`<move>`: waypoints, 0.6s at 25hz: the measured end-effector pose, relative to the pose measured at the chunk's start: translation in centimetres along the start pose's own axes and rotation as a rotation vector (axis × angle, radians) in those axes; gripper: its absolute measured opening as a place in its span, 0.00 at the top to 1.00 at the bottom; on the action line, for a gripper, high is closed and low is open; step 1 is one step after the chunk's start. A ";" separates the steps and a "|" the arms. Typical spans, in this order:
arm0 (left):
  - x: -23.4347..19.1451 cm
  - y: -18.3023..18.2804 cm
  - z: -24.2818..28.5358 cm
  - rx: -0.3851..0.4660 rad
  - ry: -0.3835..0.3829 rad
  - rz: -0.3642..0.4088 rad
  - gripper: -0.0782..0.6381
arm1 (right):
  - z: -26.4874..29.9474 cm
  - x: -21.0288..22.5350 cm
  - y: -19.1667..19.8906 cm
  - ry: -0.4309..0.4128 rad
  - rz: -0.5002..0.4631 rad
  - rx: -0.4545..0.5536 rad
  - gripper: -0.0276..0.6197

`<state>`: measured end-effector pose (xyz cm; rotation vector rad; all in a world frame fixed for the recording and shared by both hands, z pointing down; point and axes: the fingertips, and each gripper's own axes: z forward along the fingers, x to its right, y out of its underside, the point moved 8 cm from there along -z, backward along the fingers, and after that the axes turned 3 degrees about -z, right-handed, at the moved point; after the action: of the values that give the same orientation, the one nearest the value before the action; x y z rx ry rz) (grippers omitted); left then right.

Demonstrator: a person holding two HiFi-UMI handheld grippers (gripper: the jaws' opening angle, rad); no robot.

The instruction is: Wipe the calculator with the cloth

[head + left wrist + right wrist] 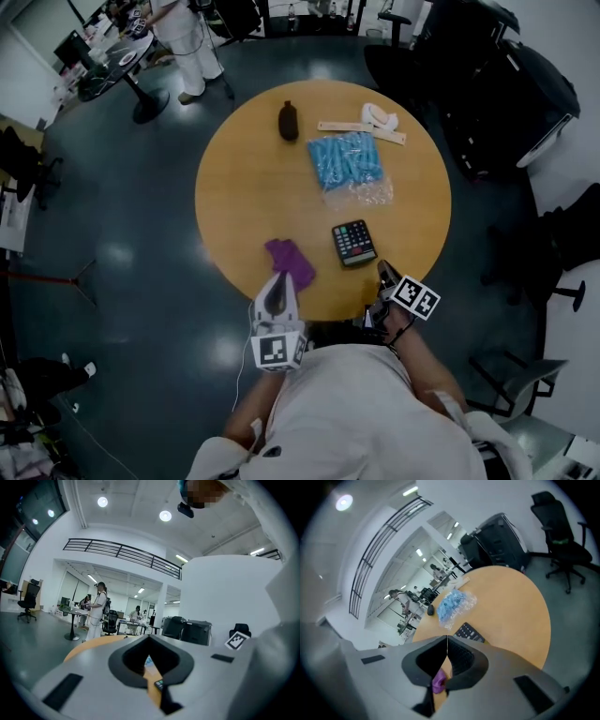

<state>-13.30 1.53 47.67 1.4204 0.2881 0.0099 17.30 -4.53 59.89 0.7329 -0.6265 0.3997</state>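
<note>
My left gripper (278,281) sat at the near edge of the round desk (234,187), its fingers closed tip to tip with nothing between them; in the left gripper view (150,637) only a slit of desk showed under the shut tips, with a corner of the calculator (159,684) in it; the purple cloth (290,260) lay crumpled on the desk just ahead of those tips, and I could not tell whether they touched it; my right gripper (383,269) hung at the desk's near edge, tilted downward, fingers likewise closed and empty (447,639); the calculator (353,243) lay flat, keys up, to the right of the cloth and apart from it, just beyond my right gripper; in the right gripper view it lay right past the tips (469,633), with the cloth (438,680) peeping through the gap below them; farther off lay a clear bag of blue pieces (345,164), a dark pouch (288,120) and a white object on a wooden ruler (380,117); a person in white (183,37) stood at another table across the room
</note>
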 end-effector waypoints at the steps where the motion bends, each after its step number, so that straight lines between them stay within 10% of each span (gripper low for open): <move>1: -0.2 0.1 0.2 -0.002 -0.009 0.002 0.88 | 1.1 1.1 0.4 0.019 0.056 -0.029 0.93; 15: -1.7 2.8 0.8 -0.107 -0.106 -0.033 0.88 | 9.6 7.2 5.2 0.050 0.414 -0.205 0.68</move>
<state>-14.28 0.94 50.80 1.3045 0.2205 -0.0758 16.21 -7.02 72.65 0.3933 -0.7607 0.7207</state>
